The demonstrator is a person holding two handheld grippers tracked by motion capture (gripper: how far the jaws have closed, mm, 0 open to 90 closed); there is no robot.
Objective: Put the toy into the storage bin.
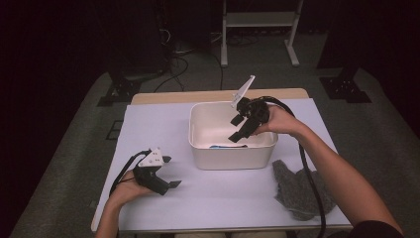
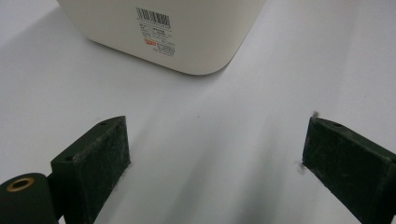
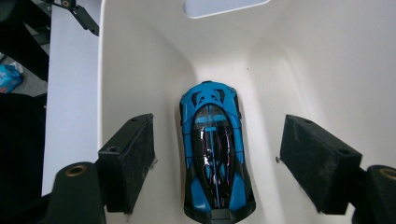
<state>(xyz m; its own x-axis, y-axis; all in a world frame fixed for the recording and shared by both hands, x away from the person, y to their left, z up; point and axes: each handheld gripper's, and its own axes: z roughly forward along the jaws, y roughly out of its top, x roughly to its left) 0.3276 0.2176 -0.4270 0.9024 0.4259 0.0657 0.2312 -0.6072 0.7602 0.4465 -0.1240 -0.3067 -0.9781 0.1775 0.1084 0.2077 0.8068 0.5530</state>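
One blue toy car lies on the floor of the white bin, lengthwise at the centre of the right gripper view; in the high view the car is a blue sliver behind the bin's near wall. Right gripper, centre frame, hangs over the bin with jaws spread, pads either side of the car and clear of it. Left gripper, lower left, rests on the white table, jaws spread on nothing. Its own view adds a barcode label on the bin's outer wall. A grey cloth lies at lower right.
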